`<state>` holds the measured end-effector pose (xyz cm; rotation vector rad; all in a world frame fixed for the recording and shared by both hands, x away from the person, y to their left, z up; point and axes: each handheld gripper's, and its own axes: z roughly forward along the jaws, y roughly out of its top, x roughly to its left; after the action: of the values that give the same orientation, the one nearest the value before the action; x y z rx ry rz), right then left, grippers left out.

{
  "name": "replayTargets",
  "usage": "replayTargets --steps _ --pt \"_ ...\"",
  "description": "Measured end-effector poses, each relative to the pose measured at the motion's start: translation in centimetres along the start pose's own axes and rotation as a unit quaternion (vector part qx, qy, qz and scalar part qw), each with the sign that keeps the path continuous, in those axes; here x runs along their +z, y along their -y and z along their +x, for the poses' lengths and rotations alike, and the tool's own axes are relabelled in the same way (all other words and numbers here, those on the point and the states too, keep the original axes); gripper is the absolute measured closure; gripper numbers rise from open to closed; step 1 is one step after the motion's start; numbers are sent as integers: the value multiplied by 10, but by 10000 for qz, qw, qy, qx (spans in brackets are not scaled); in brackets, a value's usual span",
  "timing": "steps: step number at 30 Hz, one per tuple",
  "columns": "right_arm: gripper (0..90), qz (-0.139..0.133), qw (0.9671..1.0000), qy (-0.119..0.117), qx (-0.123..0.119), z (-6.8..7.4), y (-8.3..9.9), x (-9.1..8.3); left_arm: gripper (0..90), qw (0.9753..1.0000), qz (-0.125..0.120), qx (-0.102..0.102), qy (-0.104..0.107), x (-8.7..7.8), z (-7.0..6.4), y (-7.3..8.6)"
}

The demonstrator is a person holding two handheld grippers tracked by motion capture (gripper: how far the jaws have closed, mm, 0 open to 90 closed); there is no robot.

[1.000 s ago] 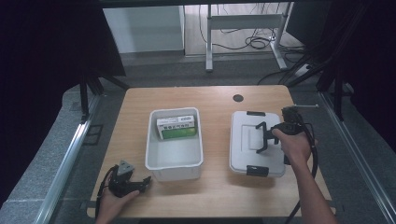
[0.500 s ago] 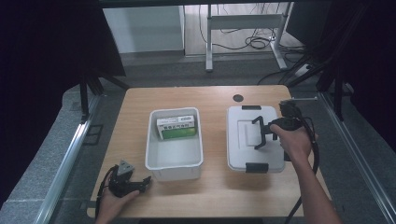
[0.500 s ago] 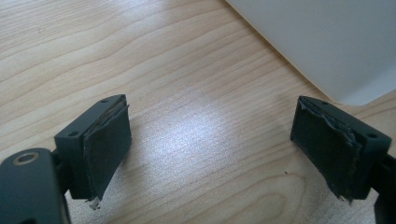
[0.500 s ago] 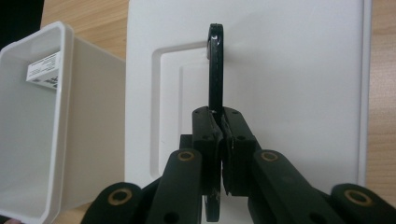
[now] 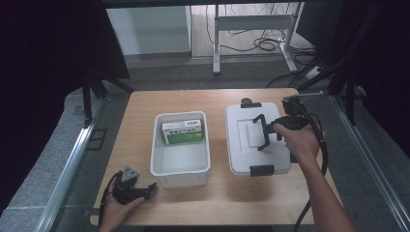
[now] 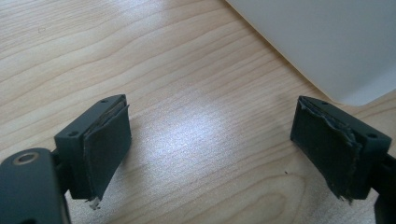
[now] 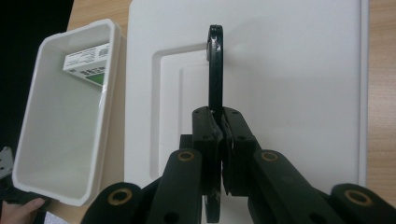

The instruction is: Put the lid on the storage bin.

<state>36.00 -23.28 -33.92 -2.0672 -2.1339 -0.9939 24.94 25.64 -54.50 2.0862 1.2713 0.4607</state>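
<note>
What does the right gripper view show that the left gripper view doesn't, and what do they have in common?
Right gripper view: the right gripper shut on the black handle of the white lid, and inside the open white bin a green and white box. Left gripper view: the left gripper with its jaws wide apart and nothing between them, over bare wooden table. Both: the table's wood and white plastic, though in the left gripper view it is just a plain wall at the top right.
</note>
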Motion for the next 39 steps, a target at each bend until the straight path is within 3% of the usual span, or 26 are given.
replayTargets --steps 4,8,19,39 --pt "855 0 9999 -55 -122 10 -2 -3 121 10000 0 0 0 0 0 0" --pt "855 6 9998 -164 -90 19 -5 -4 121 10000 1 0 0 0 0 0" --pt "855 0 9995 -209 -257 43 -11 -8 121 10000 8 7 -3 0 0 0" --pt "855 138 9980 -512 -355 83 -18 8 121 10000 8 -5 8 0 0 0"
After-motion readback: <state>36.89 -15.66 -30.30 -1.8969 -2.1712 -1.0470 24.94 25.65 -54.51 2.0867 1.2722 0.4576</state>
